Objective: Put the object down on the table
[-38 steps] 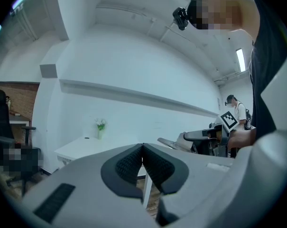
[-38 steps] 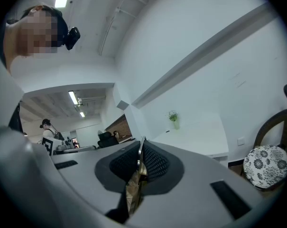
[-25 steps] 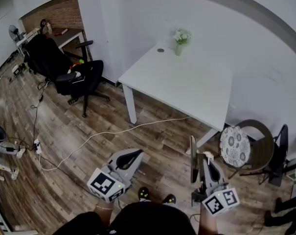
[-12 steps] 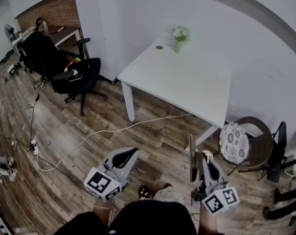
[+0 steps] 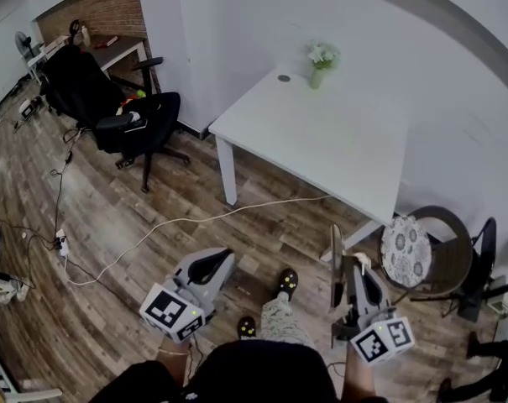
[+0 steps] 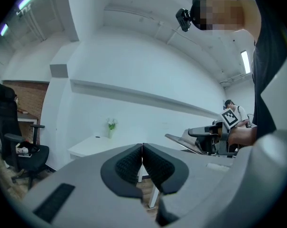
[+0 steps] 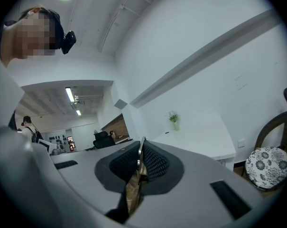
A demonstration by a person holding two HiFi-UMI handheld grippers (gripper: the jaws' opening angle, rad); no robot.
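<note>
Head view: right gripper (image 5: pixel 354 267) clamped on a thin object (image 5: pixel 334 254), left gripper (image 5: pixel 218 260) closed on nothing. Table (image 5: pixel 321 141) upper centre; best to carry level, lower gently, then release.

It looked like an office room. A black swivel chair (image 5: pixel 144 120) stood by a desk (image 5: pixel 123 49), with a white table (image 5: pixel 337 149) and cables (image 5: pixel 178 223) across wood flooring (image 5: pixel 86 250).

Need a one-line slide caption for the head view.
Person faces a white table, right gripper shut on a thin flat object, left gripper shut and empty.
</note>
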